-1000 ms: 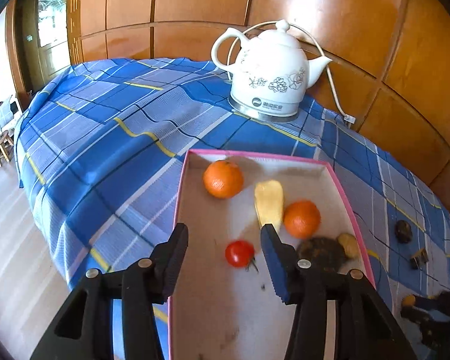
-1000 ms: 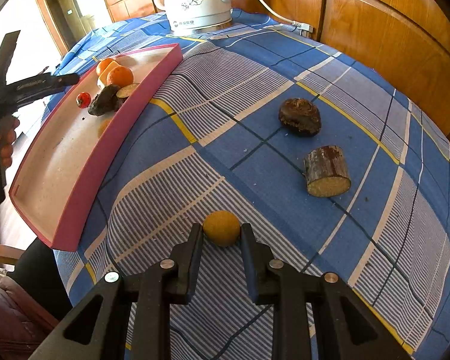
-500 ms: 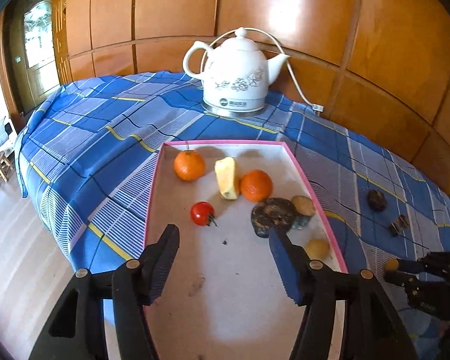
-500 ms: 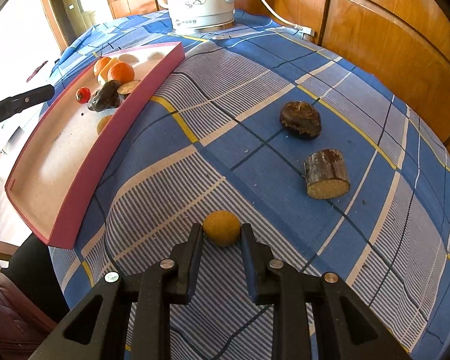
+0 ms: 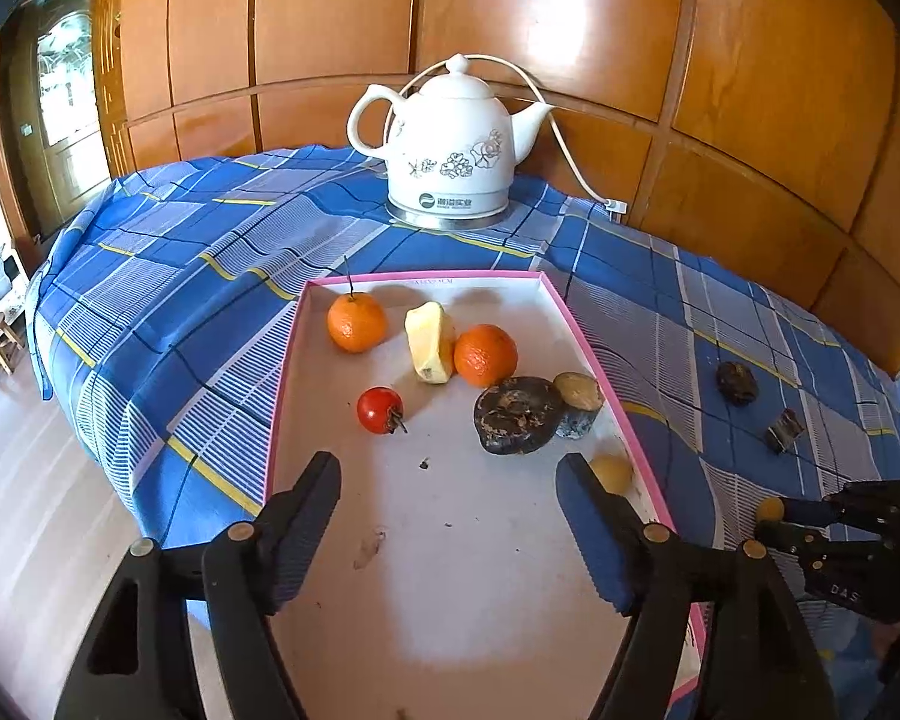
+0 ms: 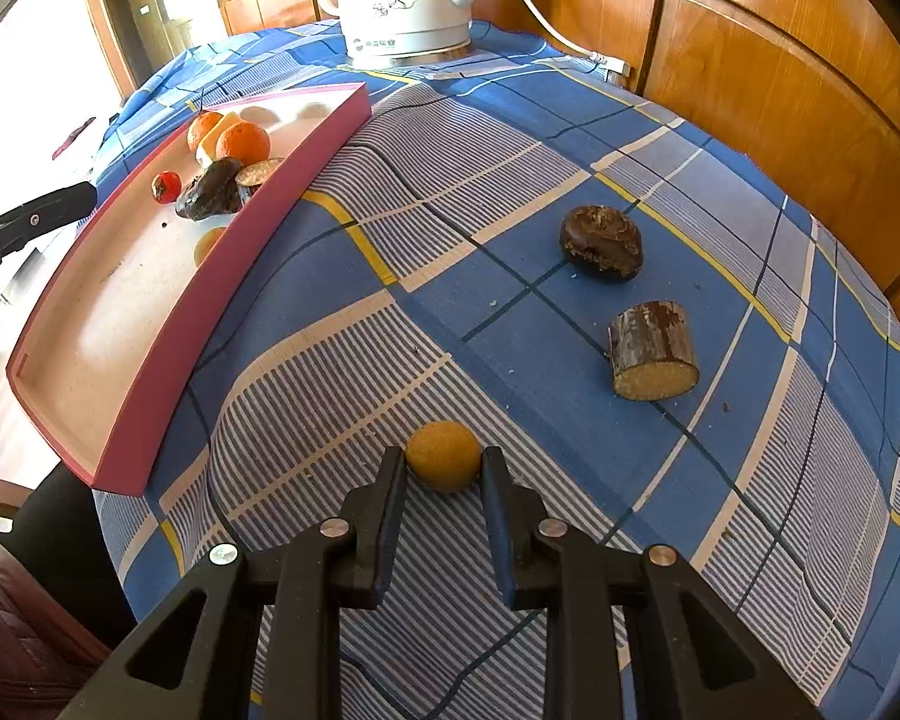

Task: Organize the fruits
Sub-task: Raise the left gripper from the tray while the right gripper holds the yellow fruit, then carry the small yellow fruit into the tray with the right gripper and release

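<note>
You are working over a table draped in a blue plaid cloth (image 6: 510,192) whose rounded edge is falling away on the near and left sides, with wood panelling closing off the far side behind the white kettle (image 5: 450,150). The pink-walled tray (image 5: 582,336) is lying on the left part of the cloth, its near end overhanging the table edge; the far half is holding two oranges (image 5: 357,322), a pale yellow wedge (image 5: 429,342), a red tomato (image 5: 380,410), a dark lump (image 5: 519,414) and a small yellow fruit by the right wall, while the near half is lying bare. Your left gripper (image 5: 447,531) is hovering over that bare half, its jaws opening with nothing between them. Right of the tray the cloth is giving open room; a dark round piece (image 6: 600,243) and a cut log-like piece (image 6: 651,348) are sitting well apart from the tray. Your right gripper (image 6: 444,471) is clamping the small yellow ball (image 6: 443,455) near the front edge.
</note>
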`<state>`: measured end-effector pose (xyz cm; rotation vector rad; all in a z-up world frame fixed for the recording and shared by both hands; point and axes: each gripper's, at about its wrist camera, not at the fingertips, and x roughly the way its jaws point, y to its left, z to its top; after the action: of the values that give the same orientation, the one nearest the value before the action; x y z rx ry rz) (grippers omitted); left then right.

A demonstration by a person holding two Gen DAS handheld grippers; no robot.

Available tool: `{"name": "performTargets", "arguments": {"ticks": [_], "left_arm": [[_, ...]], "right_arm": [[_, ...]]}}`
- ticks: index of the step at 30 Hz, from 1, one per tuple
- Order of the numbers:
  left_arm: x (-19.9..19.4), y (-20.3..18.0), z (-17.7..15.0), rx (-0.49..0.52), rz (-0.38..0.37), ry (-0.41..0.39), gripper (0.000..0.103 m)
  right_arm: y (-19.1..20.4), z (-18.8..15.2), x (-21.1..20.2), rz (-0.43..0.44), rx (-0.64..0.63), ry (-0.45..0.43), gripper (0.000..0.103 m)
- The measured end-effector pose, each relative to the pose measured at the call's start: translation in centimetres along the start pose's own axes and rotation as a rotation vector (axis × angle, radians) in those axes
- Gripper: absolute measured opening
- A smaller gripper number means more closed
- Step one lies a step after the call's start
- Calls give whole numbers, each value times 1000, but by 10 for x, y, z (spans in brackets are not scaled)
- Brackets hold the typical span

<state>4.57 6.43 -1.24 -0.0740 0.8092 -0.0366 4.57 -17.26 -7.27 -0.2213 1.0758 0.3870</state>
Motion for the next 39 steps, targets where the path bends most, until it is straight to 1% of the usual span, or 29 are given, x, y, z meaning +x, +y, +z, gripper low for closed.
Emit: {"name": "performTargets", "arguments": {"ticks": [7,9,12,19,22,29,33,36,39], "left_arm": [[0,0,-2,-1,5,0,75],[-2,1,-2,5,24,-8,76],[-4,4,-2,1,56,-21,80],[-11,16,1,-18,100,-56,81],[-16,19,1,-13,117,-81,83],[-21,25,0,-16,116,-99,83],[-23,26,0,-15,116,-107,83],[-22,28,-2,-26,112,-103,83],[-21,29,-3,-32,108,-99,83]], "right_arm": [[0,0,0,0,0,0,25],[0,0,0,0,0,0,25],[0,0,0,-1,0,0,25],[1,1,-1,-11,7,-3,25],[3,1,-1,-24,7,-3,25],[3,5,-1,-38,20,-5,25],[3,11,-13,-31,52,-49,25],[7,21,-29,11,65,-94,25],[21,32,-37,46,39,-123,25]]}}
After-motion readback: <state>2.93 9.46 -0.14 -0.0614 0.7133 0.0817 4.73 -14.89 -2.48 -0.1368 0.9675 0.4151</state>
